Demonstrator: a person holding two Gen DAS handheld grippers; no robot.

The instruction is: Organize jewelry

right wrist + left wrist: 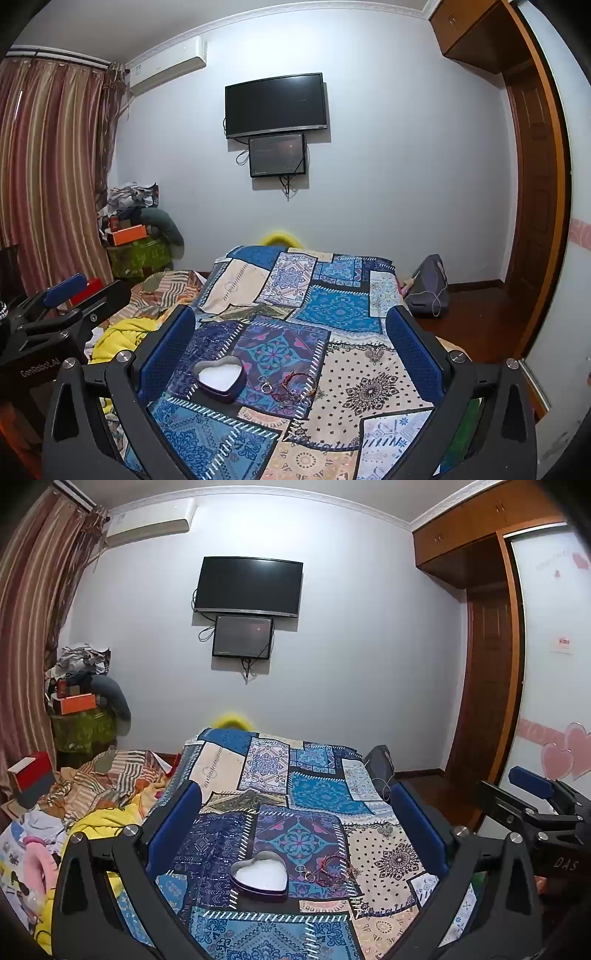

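A small tangle of jewelry is seen on the patchwork bedspread near its front edge, just beside a heart-shaped tin. Both grippers, left gripper and right gripper, are held wide open, empty. The pieces are judged light, thin, snaggable; 1 bracelet's cord is best pinched.
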